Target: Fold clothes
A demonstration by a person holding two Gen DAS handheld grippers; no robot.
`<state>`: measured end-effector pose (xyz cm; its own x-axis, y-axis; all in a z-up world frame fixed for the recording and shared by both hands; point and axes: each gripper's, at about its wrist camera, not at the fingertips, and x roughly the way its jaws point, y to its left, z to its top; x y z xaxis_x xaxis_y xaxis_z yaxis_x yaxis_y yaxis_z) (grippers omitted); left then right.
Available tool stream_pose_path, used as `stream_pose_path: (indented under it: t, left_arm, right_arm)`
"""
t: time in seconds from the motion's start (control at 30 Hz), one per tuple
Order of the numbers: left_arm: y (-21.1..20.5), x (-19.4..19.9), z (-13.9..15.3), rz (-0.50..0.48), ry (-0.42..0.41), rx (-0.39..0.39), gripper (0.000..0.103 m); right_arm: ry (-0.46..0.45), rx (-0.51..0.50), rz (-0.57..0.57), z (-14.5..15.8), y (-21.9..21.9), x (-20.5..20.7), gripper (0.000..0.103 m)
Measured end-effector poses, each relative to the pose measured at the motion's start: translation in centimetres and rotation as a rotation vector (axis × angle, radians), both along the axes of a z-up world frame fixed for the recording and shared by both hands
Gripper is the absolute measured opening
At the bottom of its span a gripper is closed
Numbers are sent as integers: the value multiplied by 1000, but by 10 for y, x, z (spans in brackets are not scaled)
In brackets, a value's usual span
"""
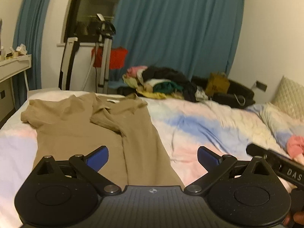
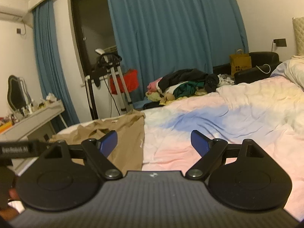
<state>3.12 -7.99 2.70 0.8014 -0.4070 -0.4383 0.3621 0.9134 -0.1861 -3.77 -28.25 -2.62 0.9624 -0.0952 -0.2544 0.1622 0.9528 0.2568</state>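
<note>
Left claw (image 1: pixel 153 157): spread, above the tan shirt (image 1: pixel 79 125)
Right claw (image 2: pixel 153 142): spread, holding nothing
Shirt: flat on bed (image 1: pixel 209 125)

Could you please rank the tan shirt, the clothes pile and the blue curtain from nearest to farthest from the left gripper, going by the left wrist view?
From the left gripper:
1. Tan shirt, directly ahead on the bed.
2. Clothes pile, beyond the bed's far edge, centre.
3. Blue curtain, along the back wall.

You see a bed (image 1: pixel 199 125) under a pink, blue and white cover. A tan shirt (image 1: pixel 106 133) lies spread on it. A pink cloth (image 1: pixel 295 145) lies near the pillows.
</note>
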Motion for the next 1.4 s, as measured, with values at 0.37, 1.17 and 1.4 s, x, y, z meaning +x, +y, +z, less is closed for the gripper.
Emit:
stream_pose_path:
  t: [0.37, 1.17, 1.4]
  left_arm:
    - [121, 23, -16, 242, -33, -100, 103]
    - [259, 88, -68, 531, -73, -131, 102]
    - [249, 82, -67, 464, -101, -153, 102]
  right_arm:
    - [123, -75, 201, 3, 63, 108, 85]
    - [274, -355, 813, -84, 387, 410, 63]
    - [120, -286, 642, -42, 349, 398, 6]
